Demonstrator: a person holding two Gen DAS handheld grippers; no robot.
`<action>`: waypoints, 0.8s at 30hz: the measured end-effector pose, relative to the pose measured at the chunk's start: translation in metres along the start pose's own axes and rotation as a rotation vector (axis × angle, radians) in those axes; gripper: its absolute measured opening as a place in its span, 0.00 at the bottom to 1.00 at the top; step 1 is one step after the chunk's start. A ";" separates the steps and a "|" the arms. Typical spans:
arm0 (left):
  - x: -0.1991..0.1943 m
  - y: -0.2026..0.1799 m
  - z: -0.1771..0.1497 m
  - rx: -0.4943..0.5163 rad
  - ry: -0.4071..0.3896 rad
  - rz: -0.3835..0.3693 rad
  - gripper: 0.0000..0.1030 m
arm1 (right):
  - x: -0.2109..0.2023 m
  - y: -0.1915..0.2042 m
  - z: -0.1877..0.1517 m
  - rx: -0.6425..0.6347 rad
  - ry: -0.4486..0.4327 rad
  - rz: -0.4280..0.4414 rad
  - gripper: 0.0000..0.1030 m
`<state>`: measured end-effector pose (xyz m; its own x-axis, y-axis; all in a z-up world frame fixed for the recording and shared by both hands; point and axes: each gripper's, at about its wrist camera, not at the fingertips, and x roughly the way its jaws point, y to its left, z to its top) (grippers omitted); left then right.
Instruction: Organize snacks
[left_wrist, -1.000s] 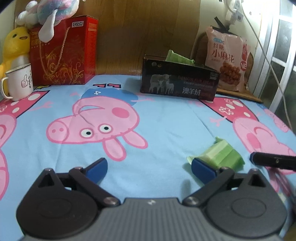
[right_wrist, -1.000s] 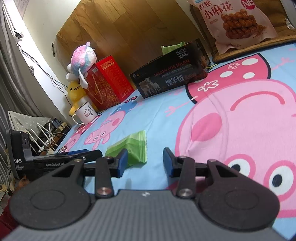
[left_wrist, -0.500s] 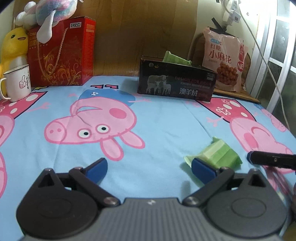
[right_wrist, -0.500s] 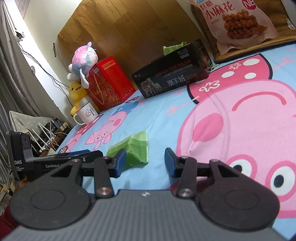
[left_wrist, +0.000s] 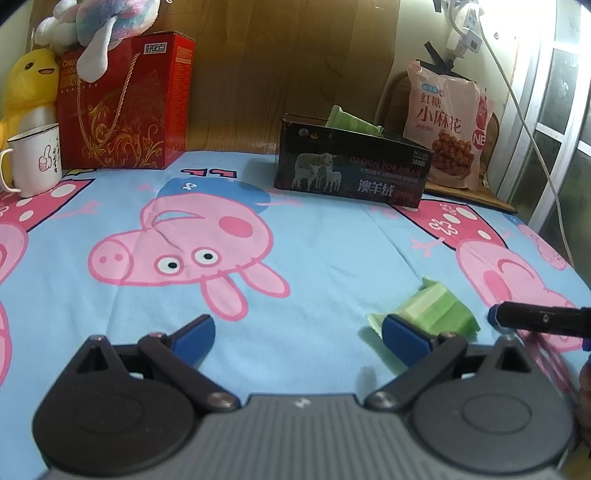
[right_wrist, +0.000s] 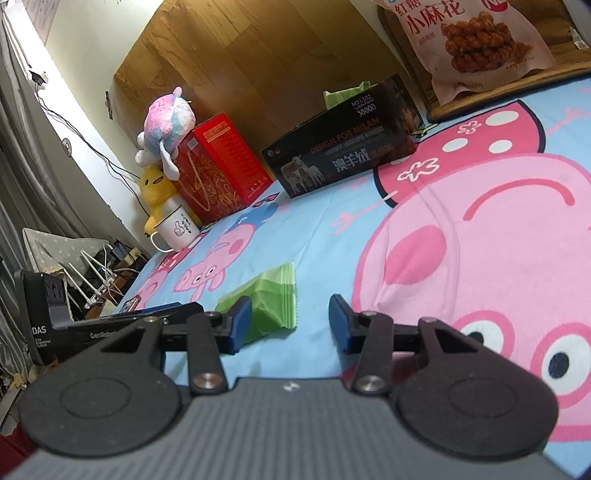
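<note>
Green snack packet (left_wrist: 436, 312) lying flat on the cartoon-pig bedsheet (left_wrist: 314, 243), well in front of the dark box (left_wrist: 354, 170), left gripper (left_wrist: 297, 332) wide and empty beside the packet, right gripper (right_wrist: 290, 321) half-spread, empty, just beside it.

- The left gripper (left_wrist: 298, 334) points forward and somewhat downward, low over the bed. Its blue fingers (left_wrist: 195, 332) stand wide apart with nothing between them.
- From the right wrist view, the left gripper (right_wrist: 110, 325) shows as a dark body low at the left edge.
- The right gripper (right_wrist: 290, 321) is also angled slightly down, with its view tilted. Its blue fingers (right_wrist: 239, 323) stand about half apart and clasp nothing.
- From the left wrist view, one dark finger of the right gripper (left_wrist: 535, 317) reaches in from the right edge, just beside the left gripper's right finger.
</note>
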<state>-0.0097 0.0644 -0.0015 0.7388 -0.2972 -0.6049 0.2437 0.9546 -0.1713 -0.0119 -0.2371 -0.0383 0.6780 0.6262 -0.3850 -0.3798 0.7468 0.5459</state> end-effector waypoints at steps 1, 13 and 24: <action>0.000 0.001 0.000 -0.004 -0.001 -0.004 0.97 | 0.000 0.000 0.000 -0.001 0.001 0.000 0.48; 0.001 0.003 0.001 -0.006 0.000 -0.018 0.97 | 0.001 0.002 0.000 -0.016 0.001 -0.007 0.48; 0.002 0.004 0.002 -0.011 0.000 -0.037 0.97 | 0.000 -0.003 0.001 0.020 0.007 0.020 0.48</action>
<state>-0.0064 0.0677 -0.0018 0.7292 -0.3321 -0.5983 0.2640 0.9432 -0.2019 -0.0103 -0.2394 -0.0392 0.6661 0.6425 -0.3788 -0.3805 0.7295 0.5683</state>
